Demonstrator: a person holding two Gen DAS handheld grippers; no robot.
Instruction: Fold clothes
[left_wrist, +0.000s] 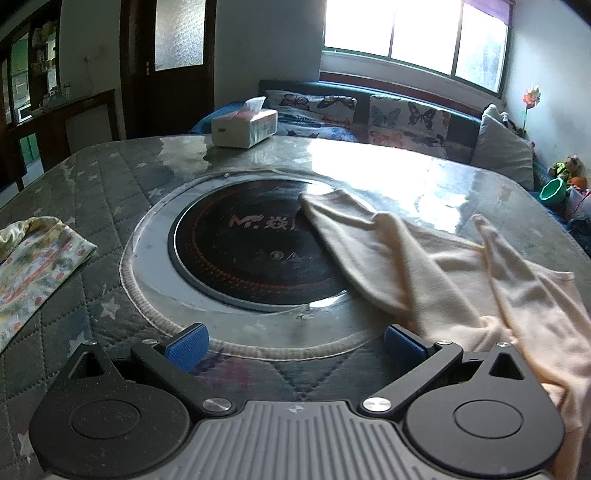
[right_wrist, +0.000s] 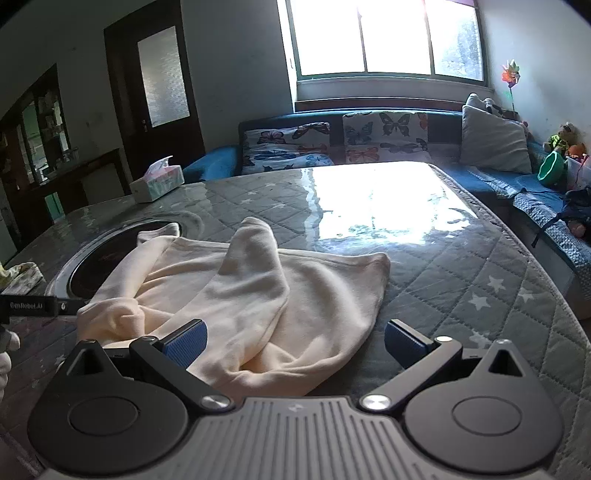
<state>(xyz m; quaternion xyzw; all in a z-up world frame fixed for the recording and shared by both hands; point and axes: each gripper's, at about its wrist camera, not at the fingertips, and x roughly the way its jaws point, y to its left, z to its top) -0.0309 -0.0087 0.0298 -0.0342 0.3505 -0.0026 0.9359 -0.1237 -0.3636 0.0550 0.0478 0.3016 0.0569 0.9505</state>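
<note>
A cream long-sleeved garment lies crumpled on the quilted table cover, one sleeve over the black round hotplate; it also shows at the right of the left wrist view. My left gripper is open and empty, low over the table just left of the garment's near edge. My right gripper is open and empty, with the garment's near hem between and under its blue pads. The left tool's side shows at the left edge of the right wrist view.
A floral patterned cloth lies at the table's left. A tissue box stands at the far side. A sofa with butterfly cushions runs behind the table, and toys and a green bowl sit at the right.
</note>
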